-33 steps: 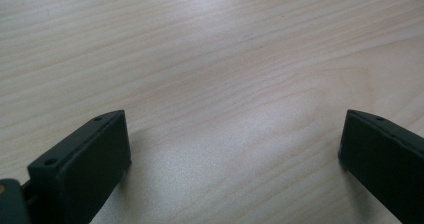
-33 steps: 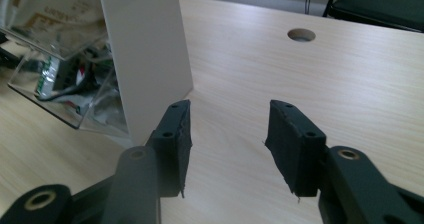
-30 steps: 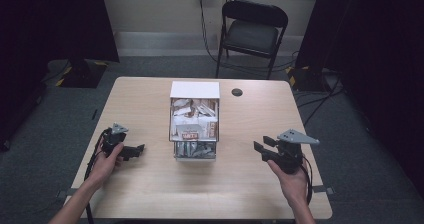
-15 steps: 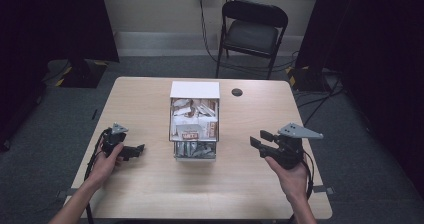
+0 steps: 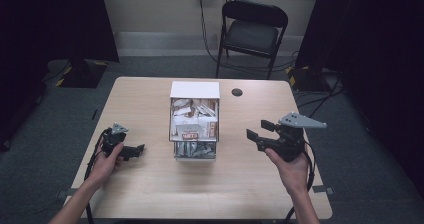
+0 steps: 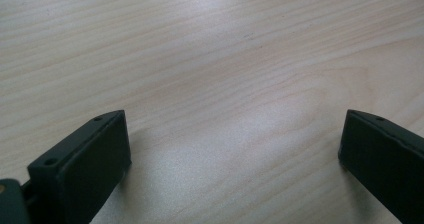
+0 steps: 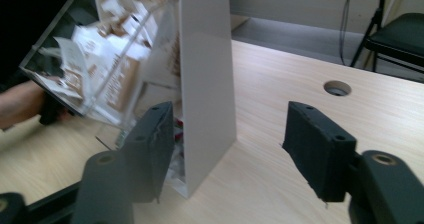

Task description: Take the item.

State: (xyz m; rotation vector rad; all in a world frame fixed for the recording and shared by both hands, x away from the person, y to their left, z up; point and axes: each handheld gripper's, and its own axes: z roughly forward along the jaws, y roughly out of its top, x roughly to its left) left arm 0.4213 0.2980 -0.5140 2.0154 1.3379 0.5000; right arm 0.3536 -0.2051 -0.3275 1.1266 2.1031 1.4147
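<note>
White-and-clear packet dispenser [image 5: 194, 121] — upright, packet-filled — stands at the table's middle.

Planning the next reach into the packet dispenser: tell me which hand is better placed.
Right, probably. The right tool is lifted, jaws open and aimed at the dispenser; the left tool sits low on the table.

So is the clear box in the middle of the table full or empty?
Full. The box is packed with white and brown packets that show through its clear front, with more in the tray at its foot.

Black folding chair [image 5: 254, 30] behind table [image 5: 150, 194]
</note>
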